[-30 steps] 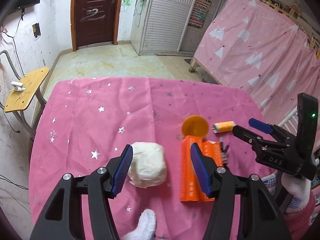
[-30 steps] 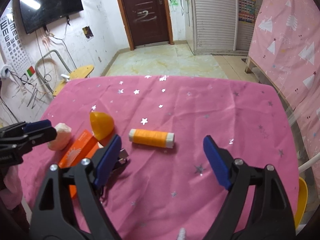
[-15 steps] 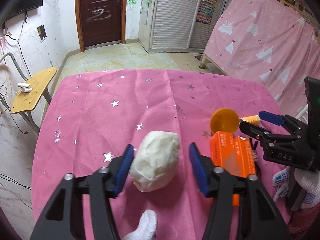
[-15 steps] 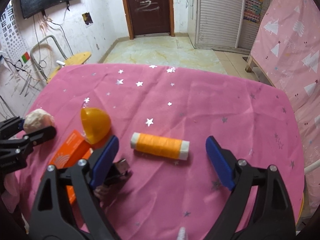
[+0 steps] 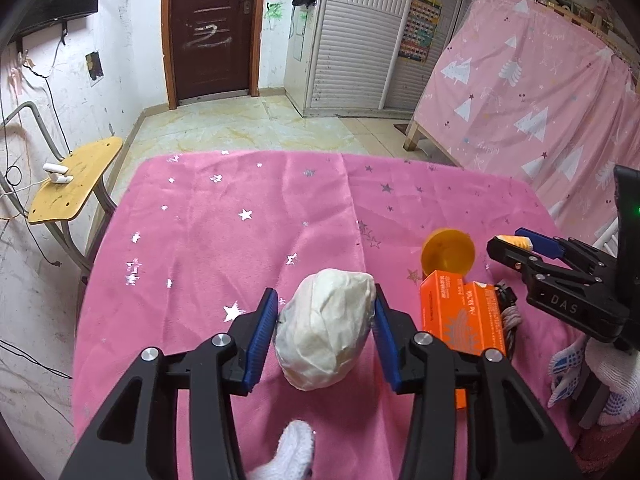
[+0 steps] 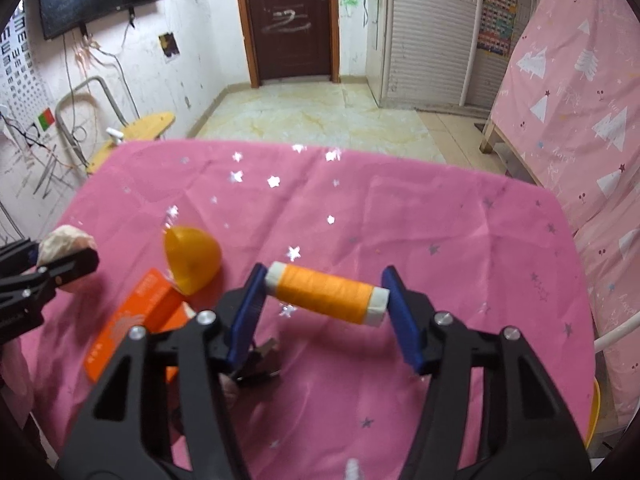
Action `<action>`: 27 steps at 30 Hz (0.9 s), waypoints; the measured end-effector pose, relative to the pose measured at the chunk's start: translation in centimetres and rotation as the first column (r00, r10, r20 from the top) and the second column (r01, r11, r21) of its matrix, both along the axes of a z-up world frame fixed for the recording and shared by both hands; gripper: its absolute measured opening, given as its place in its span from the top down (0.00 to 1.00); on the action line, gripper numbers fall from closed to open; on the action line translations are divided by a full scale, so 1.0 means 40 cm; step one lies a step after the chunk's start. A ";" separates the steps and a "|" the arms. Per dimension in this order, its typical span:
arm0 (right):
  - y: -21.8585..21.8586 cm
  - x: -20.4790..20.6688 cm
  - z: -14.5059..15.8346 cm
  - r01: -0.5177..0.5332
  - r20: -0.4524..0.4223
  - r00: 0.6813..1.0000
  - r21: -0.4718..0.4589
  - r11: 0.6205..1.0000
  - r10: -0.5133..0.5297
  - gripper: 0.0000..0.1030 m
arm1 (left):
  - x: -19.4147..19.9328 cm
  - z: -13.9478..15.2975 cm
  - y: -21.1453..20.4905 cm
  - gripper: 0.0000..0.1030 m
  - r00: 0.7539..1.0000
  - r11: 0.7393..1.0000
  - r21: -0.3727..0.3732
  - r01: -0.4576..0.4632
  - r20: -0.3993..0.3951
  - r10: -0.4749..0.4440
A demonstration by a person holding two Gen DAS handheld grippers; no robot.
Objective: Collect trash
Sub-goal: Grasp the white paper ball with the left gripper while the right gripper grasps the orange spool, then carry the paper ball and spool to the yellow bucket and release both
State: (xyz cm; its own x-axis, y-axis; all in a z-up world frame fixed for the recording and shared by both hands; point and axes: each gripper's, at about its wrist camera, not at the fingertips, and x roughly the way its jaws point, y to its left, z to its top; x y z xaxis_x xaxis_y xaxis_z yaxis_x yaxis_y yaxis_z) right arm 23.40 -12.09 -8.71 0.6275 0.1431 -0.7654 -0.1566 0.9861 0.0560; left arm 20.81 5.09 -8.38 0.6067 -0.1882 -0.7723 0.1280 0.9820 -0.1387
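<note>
A crumpled white paper wad [image 5: 324,336] lies between the blue pads of my left gripper [image 5: 325,300]. The jaws are closing and both pads touch its sides. In the right wrist view the same wad [image 6: 66,240] shows in the left gripper [image 6: 56,254] at the left edge. An orange thread spool [image 6: 326,292] with white ends spans my right gripper [image 6: 325,280]. Those jaws are closing too, each pad against one end of the spool. In the left wrist view the right gripper [image 5: 516,242] holds the spool [image 5: 516,242] at the far right.
On the pink starred tablecloth [image 5: 240,240] an orange box [image 5: 460,316] lies beside an orange plastic half-shell [image 5: 448,250] and a small black clip [image 6: 260,360]. A yellow chair [image 5: 76,180] stands off the table's left side, and a pink-draped bed frame [image 5: 540,100] off its right.
The left gripper shifted from straddling wad and box to the wad alone and narrowed onto it. The right gripper moved forward around the spool and its pads closed against both ends.
</note>
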 end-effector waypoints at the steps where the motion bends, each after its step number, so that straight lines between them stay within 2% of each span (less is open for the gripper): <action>1: -0.005 -0.006 0.012 0.000 0.012 1.000 0.011 1.000 0.000 0.45 | -0.007 0.014 -0.001 0.63 1.000 1.000 -0.003 -0.004 0.008 0.004; 9: -0.064 -0.073 0.085 0.028 0.095 0.995 0.078 0.997 -0.035 0.45 | -0.065 0.108 -0.033 0.63 0.997 1.000 -0.021 0.001 0.080 0.000; 18: -0.200 -0.147 0.120 0.093 0.148 0.982 0.148 0.985 -0.115 0.45 | -0.132 0.173 -0.182 0.63 0.987 0.995 0.010 0.096 0.132 -0.096; 27: -0.384 -0.228 0.123 0.186 0.177 0.957 0.232 0.955 -0.230 0.45 | -0.167 0.190 -0.348 0.63 0.972 0.981 0.051 0.186 0.139 -0.191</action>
State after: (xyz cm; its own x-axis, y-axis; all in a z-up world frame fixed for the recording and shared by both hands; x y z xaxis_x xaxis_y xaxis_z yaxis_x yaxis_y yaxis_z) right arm 14.28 -27.45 -3.79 0.7971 0.1375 -0.5879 0.0212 0.9667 0.2549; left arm 14.14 -8.81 -0.79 0.6677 -0.2821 -0.6889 0.3271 0.9425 -0.0689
